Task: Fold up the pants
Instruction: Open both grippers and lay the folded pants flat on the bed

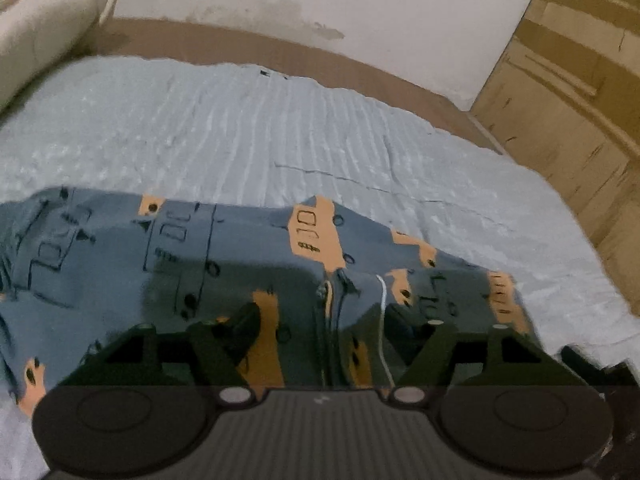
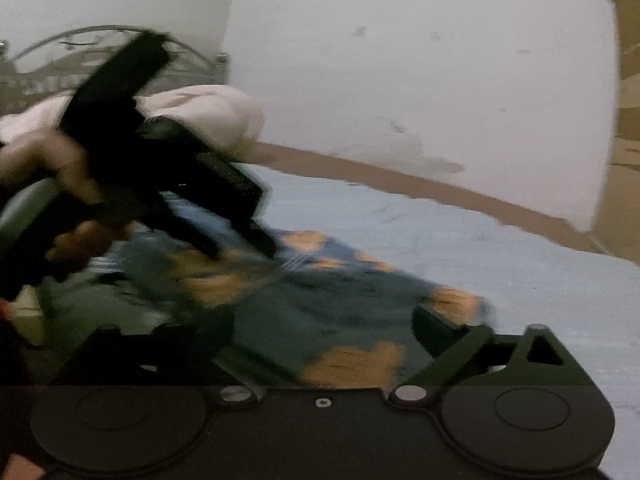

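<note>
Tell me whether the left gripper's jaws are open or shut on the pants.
Open. In the left wrist view the left gripper has its jaws standing wide apart above the patterned pants, with cloth visible between them and nothing pinched.

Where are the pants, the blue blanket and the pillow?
pants (image 1: 240,248), left wrist view, on the flat grey-blue cloth.
blue blanket (image 1: 200,128), left wrist view, on its bare ribbed middle.
pillow (image 1: 44,28), left wrist view, on its rounded side.

Your right hand-held gripper (image 2: 322,326) stands wide open over the blurred pants (image 2: 320,304) on the bed (image 2: 520,272); the left hand-held gripper (image 2: 244,246) is ahead, left.
</note>
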Motion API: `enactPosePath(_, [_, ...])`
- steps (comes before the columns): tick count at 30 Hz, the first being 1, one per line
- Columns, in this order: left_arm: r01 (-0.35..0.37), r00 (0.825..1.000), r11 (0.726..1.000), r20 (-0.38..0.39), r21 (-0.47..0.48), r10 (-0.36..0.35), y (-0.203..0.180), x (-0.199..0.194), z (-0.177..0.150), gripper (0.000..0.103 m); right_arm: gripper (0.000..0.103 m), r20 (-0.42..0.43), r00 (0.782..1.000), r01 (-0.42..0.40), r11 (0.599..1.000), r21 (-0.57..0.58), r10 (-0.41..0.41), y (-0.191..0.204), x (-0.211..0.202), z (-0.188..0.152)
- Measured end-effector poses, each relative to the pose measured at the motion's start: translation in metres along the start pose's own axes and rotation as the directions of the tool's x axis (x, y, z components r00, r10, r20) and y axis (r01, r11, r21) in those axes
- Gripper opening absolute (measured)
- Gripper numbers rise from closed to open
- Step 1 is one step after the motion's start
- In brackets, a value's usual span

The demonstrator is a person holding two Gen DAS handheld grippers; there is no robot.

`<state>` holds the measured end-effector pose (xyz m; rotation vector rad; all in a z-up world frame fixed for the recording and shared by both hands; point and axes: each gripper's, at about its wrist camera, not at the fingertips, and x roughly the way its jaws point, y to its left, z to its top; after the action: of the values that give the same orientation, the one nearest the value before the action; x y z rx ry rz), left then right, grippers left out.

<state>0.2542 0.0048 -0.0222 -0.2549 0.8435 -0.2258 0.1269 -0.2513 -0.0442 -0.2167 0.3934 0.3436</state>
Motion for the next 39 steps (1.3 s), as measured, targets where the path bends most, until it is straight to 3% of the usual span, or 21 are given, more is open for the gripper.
enactPosePath(3, [-0.039,0.999,0.999,0.019,0.034,0.038,-0.008,0.01,-0.001,0.079,0.101,-0.039,0.995,0.096,0.995,-0.001,-0.096,-0.02,0.014,-0.002])
enactPosePath(6, [-0.074,0.997,0.993,0.015,0.094,0.073,-0.014,0.017,-0.006,0.079,0.101,-0.098,0.987,0.129,0.992,-0.007,-0.129,-0.036,0.033,-0.003])
enactPosePath(11, [-0.06,0.998,0.988,0.02,0.141,0.057,-0.008,0.014,-0.019,0.08,0.102,-0.163,0.974,0.154,0.987,-0.038,-0.158,-0.05,0.057,-0.006])
enactPosePath(17, [-0.052,0.998,0.986,0.034,0.161,0.047,-0.006,0.003,-0.028,0.081,0.102,-0.185,0.944,0.274,0.961,-0.028,-0.274,-0.073,0.063,-0.01])
enactPosePath(20, [-0.061,0.996,0.992,0.065,0.11,0.054,-0.006,0.0,-0.019,0.087,0.102,-0.179,0.944,0.281,0.96,-0.011,-0.278,-0.082,0.068,-0.004])
enactPosePath(26, [-0.145,0.986,0.988,0.09,0.056,0.139,-0.005,0.02,-0.002,0.088,0.102,-0.101,0.97,0.213,0.975,-0.071,-0.219,-0.08,0.089,0.014])
enactPosePath(29, [-0.156,0.985,0.986,0.081,0.061,0.151,-0.003,0.024,-0.004,0.09,0.102,-0.149,0.958,0.234,0.969,-0.079,-0.244,-0.087,0.11,0.015])
enactPosePath(35, [-0.165,0.983,0.985,0.085,0.057,0.16,0.001,0.016,-0.015,0.091,0.102,-0.233,0.917,0.346,0.937,0.054,-0.325,-0.115,0.114,0.001])
enactPosePath(39, [-0.189,0.978,0.979,0.101,0.076,0.181,-0.006,0.001,-0.033,0.092,0.102,-0.237,0.915,0.344,0.938,0.039,-0.326,-0.107,0.092,-0.005])
